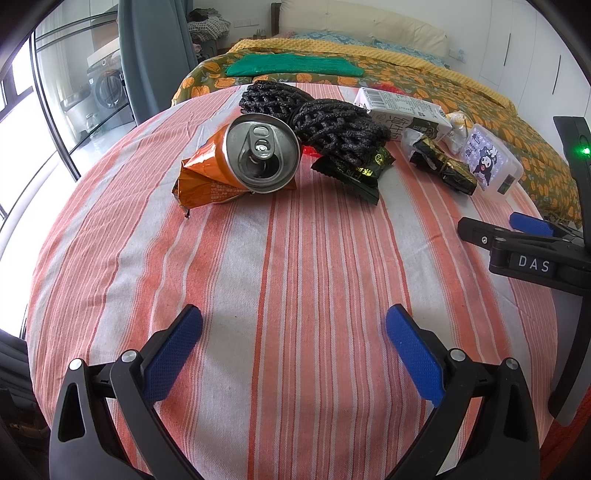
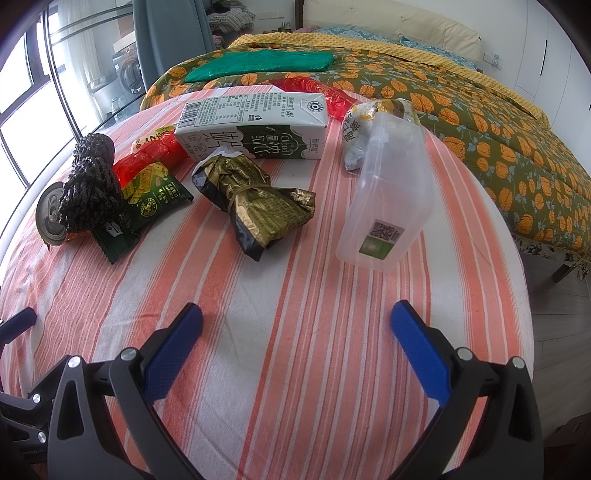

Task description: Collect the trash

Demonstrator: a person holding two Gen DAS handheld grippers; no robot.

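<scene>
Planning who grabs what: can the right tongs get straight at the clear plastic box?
Probably yes. The right tongs are open and empty, and only bare striped tablecloth lies between them and the clear plastic box; the gold foil wrapper sits off to its left.

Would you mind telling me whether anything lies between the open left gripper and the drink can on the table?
Nothing visible does. Only bare striped tablecloth lies between the left gripper and the can; the orange wrapper sits beside and under it, the black netting behind.

A home bedroom: a bed (image 2: 461,110) with pillows (image 1: 369,26), wardrobe doors (image 1: 517,44) behind.
</scene>
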